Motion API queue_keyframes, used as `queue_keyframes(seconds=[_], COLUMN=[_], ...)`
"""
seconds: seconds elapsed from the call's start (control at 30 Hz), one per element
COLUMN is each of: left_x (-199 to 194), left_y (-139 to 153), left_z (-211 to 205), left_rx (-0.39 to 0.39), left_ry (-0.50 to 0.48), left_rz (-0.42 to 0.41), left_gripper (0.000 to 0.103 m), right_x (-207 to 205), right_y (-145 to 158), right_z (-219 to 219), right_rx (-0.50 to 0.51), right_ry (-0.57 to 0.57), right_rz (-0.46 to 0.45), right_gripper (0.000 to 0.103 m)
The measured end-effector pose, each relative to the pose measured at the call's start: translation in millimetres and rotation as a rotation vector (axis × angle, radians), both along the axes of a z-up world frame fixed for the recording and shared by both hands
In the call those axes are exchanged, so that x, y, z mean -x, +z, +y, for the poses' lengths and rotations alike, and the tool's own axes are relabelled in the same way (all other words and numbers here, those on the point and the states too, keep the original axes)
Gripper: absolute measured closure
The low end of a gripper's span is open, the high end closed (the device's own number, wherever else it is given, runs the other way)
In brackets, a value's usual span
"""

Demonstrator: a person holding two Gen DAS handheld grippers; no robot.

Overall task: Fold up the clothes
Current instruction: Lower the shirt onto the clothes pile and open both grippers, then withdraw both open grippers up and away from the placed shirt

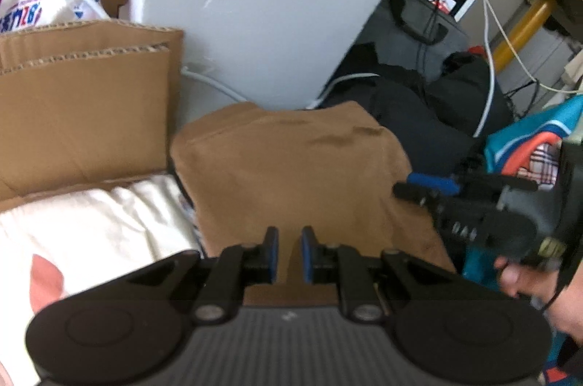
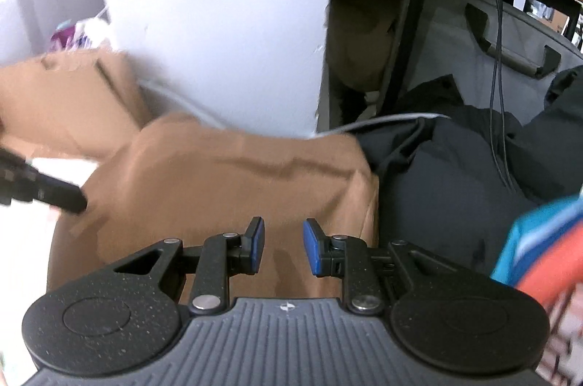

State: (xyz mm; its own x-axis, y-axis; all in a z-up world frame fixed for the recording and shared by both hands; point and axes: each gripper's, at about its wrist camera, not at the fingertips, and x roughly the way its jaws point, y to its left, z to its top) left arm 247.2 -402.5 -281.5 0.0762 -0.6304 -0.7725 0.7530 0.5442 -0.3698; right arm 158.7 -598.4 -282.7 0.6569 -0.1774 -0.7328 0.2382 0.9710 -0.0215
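From the left wrist, a tan garment (image 1: 291, 167) is seen lying folded in a soft block between a cardboard box (image 1: 83, 102) and dark clothing (image 1: 419, 116), with a cream garment (image 1: 98, 222) just beside it. The left gripper (image 1: 289, 255) is held over the tan cloth's near edge, its jaws a narrow gap apart with nothing clamped. The right gripper (image 1: 411, 189) is seen at the cloth's right edge, gripped by a hand (image 1: 524, 280).

From the right wrist, the right gripper (image 2: 284, 247) is shown above the same matte, smooth-woven tan garment (image 2: 226, 174), jaws parted wider and empty. Creases are visible along the far fold. The step is judged best done by pinching both near corners evenly, so that the limp fabric is lifted without bunching.
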Motion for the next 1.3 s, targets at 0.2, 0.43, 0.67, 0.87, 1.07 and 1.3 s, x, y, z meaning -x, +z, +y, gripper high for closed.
queue_keyframes(seconds=[0.2,0.43,0.67,0.87,1.07,1.3], left_x=[13,8,19,35,49,64], left_y=[-17,-26,-27,-37,-60,-75], left_z=[0,6,24,46,62,69], left_rx=[-0.039,-0.071,-0.08,-0.075,-0.068,-0.053], left_ry=[-0.023,-0.001,0.007,0.032,0.063,0.024], left_rz=[0.009,0.014,0.01,0.038,0.088,0.14], left_gripper=[0.091,0.101,0.1,0.079,0.061,0.063], right_x=[34,65,100,120,123,125], right_y=[-24,-46,-50,-47,-41,-61], right_z=[4,0,7,14,33,42], right_rx=[0.048,0.098,0.114,0.107,0.109,0.08], right_ry=[-0.043,-0.097,-0.118,-0.144,-0.129,-0.109], right_rz=[0.045,0.106,0.119,0.101,0.022,0.046], right_gripper=[0.073,0.075,0.074,0.074,0.074,0.074])
